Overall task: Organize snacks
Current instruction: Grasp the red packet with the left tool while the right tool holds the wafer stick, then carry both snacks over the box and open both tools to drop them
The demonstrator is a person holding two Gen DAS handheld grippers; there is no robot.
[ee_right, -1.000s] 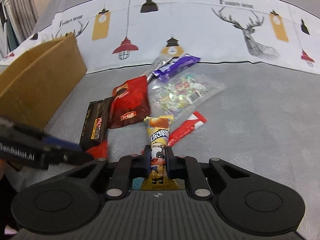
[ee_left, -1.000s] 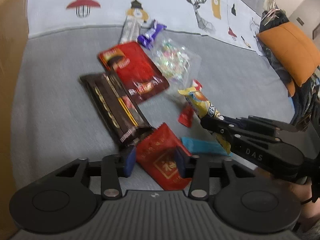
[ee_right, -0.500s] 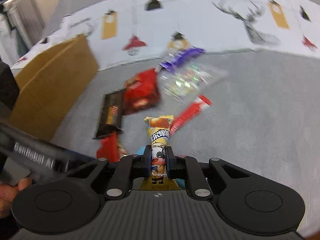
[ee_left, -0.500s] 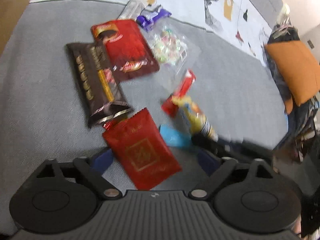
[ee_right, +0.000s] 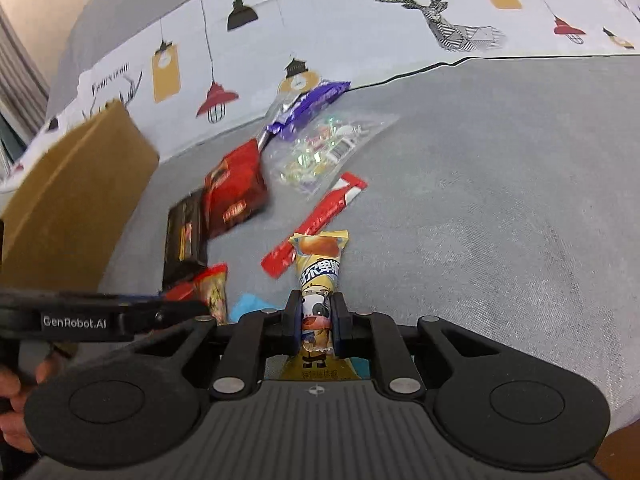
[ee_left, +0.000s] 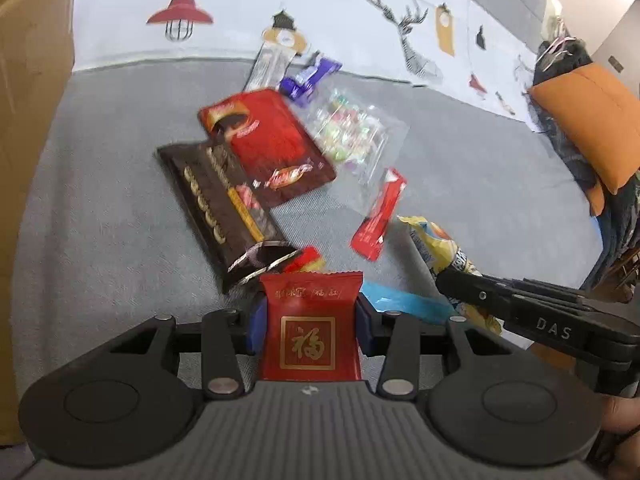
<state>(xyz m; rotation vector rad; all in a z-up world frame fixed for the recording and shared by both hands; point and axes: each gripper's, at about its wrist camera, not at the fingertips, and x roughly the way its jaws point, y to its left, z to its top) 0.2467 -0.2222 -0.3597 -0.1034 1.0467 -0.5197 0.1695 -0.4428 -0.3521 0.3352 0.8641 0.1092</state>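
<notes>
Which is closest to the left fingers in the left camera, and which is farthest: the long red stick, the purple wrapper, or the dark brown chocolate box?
1. Dark brown chocolate box, just ahead, slightly left.
2. Long red stick, ahead right.
3. Purple wrapper, farthest back, by the printed cloth.

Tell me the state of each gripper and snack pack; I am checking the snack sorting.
left gripper: jaws closing around the red packet.
red packet: between the left pads, lifted.
right gripper: shut on the yellow snack stick.
yellow snack stick: gripped near its lower end.
dark chocolate pack: lying flat, untouched.

"DAS" on right gripper (ee_left: pixel 440 280); "GenRobot.AI" on left gripper (ee_right: pixel 200 312); "FASHION HOME" on cloth (ee_right: pixel 400 20)
</notes>
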